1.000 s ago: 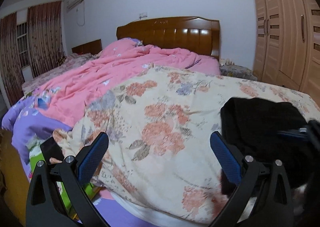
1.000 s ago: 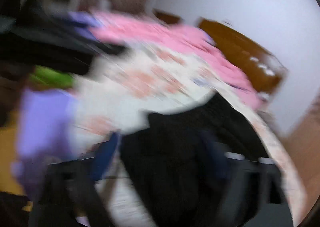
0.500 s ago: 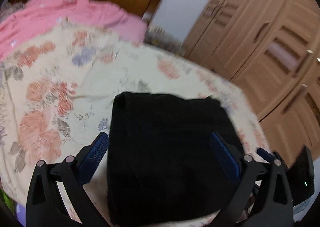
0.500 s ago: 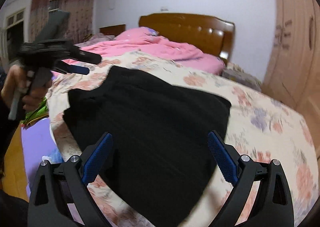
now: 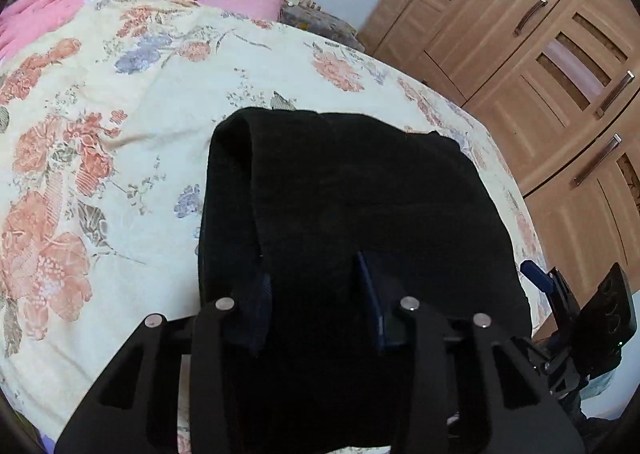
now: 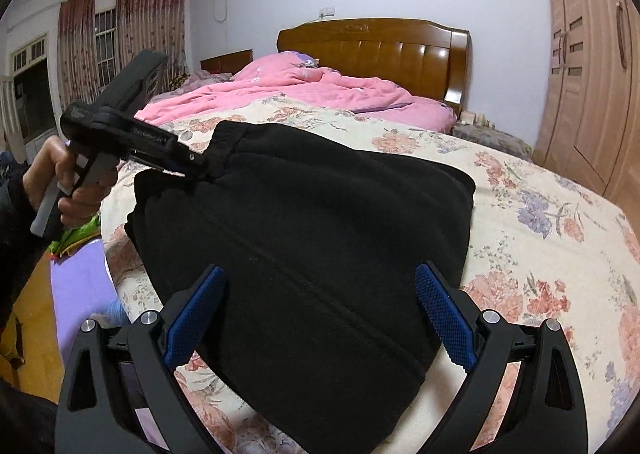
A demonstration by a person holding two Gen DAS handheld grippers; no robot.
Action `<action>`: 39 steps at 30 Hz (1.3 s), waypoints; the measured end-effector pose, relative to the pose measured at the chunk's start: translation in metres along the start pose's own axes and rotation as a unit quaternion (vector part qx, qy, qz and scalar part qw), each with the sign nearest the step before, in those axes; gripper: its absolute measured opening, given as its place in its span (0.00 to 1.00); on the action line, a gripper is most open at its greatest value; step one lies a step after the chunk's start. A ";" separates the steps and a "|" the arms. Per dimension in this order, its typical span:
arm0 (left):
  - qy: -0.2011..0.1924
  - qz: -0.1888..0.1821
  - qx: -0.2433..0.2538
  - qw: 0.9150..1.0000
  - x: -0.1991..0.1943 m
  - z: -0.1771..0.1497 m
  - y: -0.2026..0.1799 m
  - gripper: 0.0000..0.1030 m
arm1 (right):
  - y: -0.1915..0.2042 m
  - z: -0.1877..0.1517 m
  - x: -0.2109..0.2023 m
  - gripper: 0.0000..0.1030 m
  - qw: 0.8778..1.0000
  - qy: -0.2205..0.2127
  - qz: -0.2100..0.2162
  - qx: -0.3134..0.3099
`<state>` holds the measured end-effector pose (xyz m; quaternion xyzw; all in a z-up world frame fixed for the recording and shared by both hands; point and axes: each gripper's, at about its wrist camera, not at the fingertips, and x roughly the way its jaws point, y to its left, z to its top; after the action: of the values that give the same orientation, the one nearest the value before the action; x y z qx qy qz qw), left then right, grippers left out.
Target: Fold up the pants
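White walls, a wooden headboard [image 6: 372, 50], wardrobe [image 5: 540, 54] and curtained windows [image 6: 108, 38] surround the bed.

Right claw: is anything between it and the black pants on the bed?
Nothing visible is. The right claw stands open right over the near end of the black pants, which lie alone on the floral quilt. The left claw has just been closing on the pants' far corner.

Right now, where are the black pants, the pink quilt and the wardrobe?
black pants [image 6: 320, 222], right wrist view, middle of the fabric.
pink quilt [image 6: 304, 88], right wrist view, crumpled top.
wardrobe [image 5: 532, 66], left wrist view, door panel.
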<state>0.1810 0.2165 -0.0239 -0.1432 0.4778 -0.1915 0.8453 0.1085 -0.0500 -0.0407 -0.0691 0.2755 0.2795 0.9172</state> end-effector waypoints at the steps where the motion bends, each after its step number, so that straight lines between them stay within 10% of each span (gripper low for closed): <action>1: 0.000 -0.009 -0.003 1.000 0.002 0.001 0.002 0.44 | 0.000 0.000 0.000 0.90 1.000 0.000 0.000 0.000; 3: 0.001 -0.031 -0.007 1.000 0.006 0.003 0.003 0.59 | 0.000 -0.001 0.000 0.90 1.000 -0.001 0.002 0.000; 8: -0.021 0.028 0.035 0.999 -0.002 0.001 -0.020 0.23 | -0.003 -0.002 -0.001 0.90 1.000 -0.001 0.004 0.010; 12: -0.095 0.035 0.079 0.992 -0.069 -0.008 -0.050 0.21 | -0.004 -0.001 -0.006 0.90 1.000 -0.006 -0.005 0.003; 17: -0.033 0.082 0.027 0.996 -0.028 -0.016 -0.002 0.18 | 0.000 -0.005 0.000 0.91 1.000 0.001 0.001 0.000; 22: -0.057 0.056 0.002 0.997 -0.026 -0.021 0.012 0.19 | -0.003 0.004 -0.017 0.91 1.000 -0.025 -0.002 0.011; 27: -0.054 0.080 0.015 0.995 -0.023 -0.025 0.008 0.42 | 0.010 -0.002 0.001 0.91 0.997 0.018 0.072 -0.007; 30: -0.067 0.100 0.006 0.993 -0.026 -0.020 0.008 0.63 | 0.025 -0.015 0.010 0.93 0.997 0.030 0.038 -0.053; 34: -0.156 0.211 0.046 0.964 -0.068 -0.022 -0.036 0.74 | 0.020 0.001 -0.012 0.93 0.998 0.007 0.059 -0.031; 39: -0.165 0.126 0.137 0.969 -0.067 -0.019 -0.106 0.90 | 0.038 0.008 -0.014 0.93 0.996 -0.012 0.074 -0.041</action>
<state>0.1131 0.1523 0.0616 0.0061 0.3151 -0.1210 0.9413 0.0819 -0.0229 -0.0260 -0.0823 0.2569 0.3586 0.8937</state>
